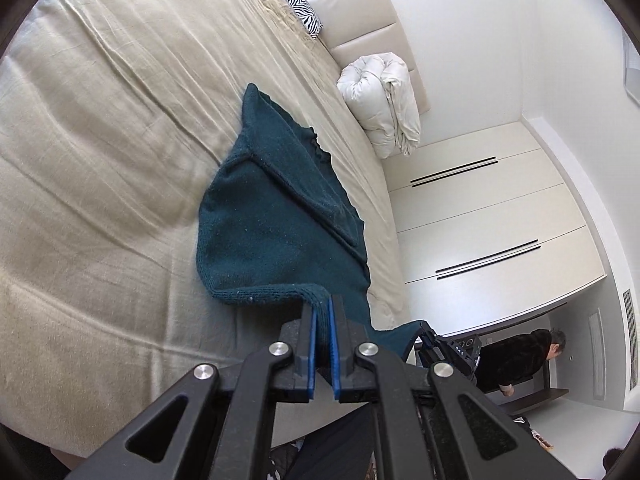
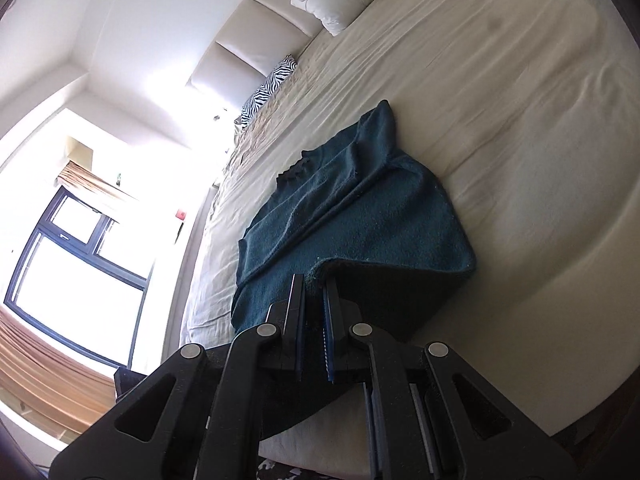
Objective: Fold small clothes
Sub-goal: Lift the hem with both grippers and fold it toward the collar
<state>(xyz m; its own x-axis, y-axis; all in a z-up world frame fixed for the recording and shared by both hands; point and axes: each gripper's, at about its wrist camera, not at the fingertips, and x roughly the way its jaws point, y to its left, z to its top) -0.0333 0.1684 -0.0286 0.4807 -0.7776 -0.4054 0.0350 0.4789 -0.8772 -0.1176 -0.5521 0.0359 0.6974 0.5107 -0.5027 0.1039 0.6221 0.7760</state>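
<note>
Across mid-frame on the bed (image 1: 100, 160), the sweater (image 1: 272, 216) lies half lifted; left gripper (image 1: 323, 304) and right gripper (image 2: 314, 282) each pinch its hem. Bare sheet surrounds it; the hem's underside is hidden.

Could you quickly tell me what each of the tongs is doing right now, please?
Left tongs: closed on the hem of the teal sweater.
Right tongs: closed on the same sweater's edge, lifted off the bed.
</note>
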